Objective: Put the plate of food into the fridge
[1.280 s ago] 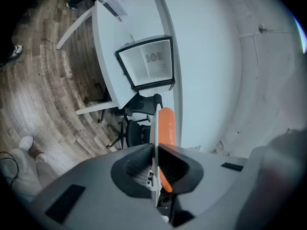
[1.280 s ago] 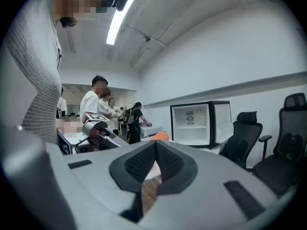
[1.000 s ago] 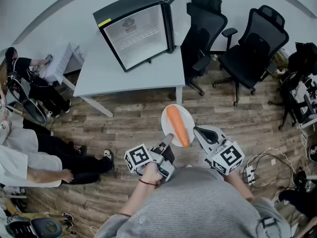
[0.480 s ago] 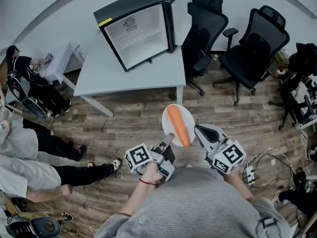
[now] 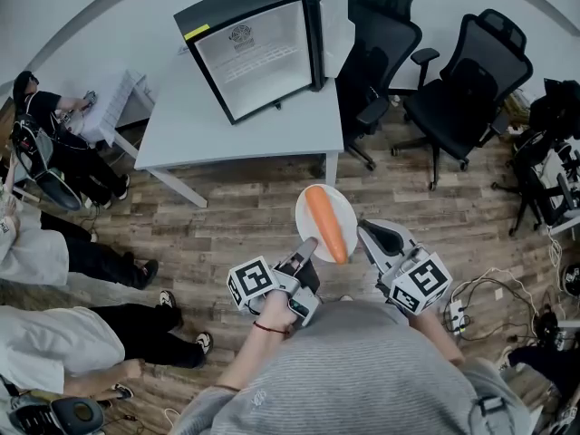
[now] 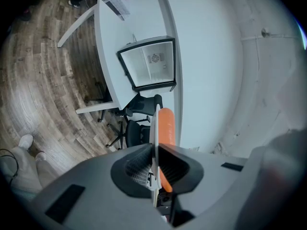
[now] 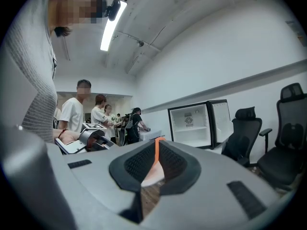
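Your left tool (image 5: 308,248) and right tool (image 5: 365,234) look like matt grey plastic, with dark, ribbed pads (image 6: 137,166). The plate (image 5: 308,214) is smooth and white, and the carrot (image 5: 324,225) has a dull orange skin. The counter (image 5: 245,130) has a pale, smooth, matt top. On the counter, the mini fridge (image 5: 258,48) has a black shell and a white plastic lining. Below the counter, the floor (image 5: 236,216) is grained wood plank. Beside the counter, the office chairs (image 5: 471,71) are black and mesh-backed. Your sweater (image 5: 362,379) is grey knit.
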